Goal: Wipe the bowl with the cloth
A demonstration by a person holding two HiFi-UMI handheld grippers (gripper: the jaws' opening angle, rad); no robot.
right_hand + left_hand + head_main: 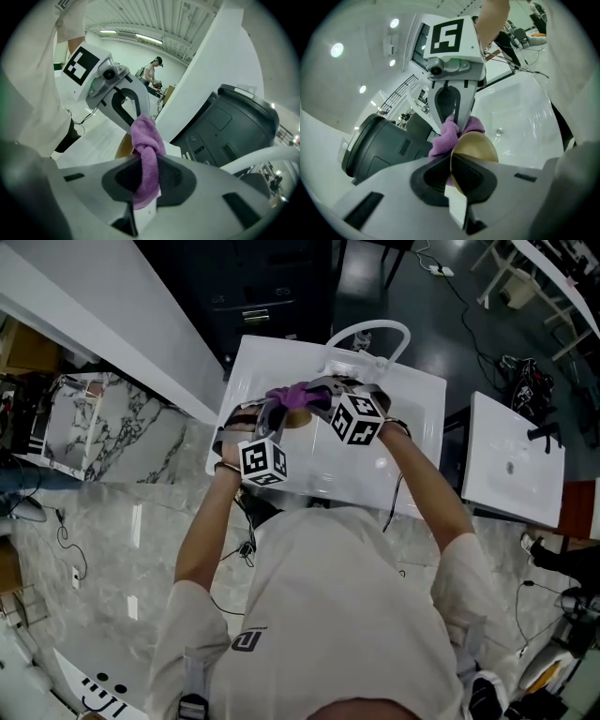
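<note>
Over a glossy white sink (417, 399), a person brings two hand-held tools tip to tip: the left gripper (454, 161) is clamped on the thin rim of a small bowl (474, 146), while the right gripper (146, 164) pinches a purple cloth (148, 140) tightly between its jaws. Seen along the left tool, the bowl stands almost edge-on, its rim rising from the jaws and its rounded wall bulging to the right. The cloth lies just beyond it, up and slightly left, and touches the bowl's upper edge. The two grippers face each other along one line, so the right hand, which carries the cloth, is the one placed to do the rubbing; the left hand looks set only to hold and turn the dish. The next stroke probably calls for dragging the wad down across the curved wall rather than along the rim. The bowl is smooth, golden-brown, with a dull metallic sheen and a hard, thin lip. The cloth is soft and fuzzy, bunched and twisted into a loose knot-like wad, one tail hanging down through the right tool's jaws. Both are held in the air above the basin, not resting on it
</note>
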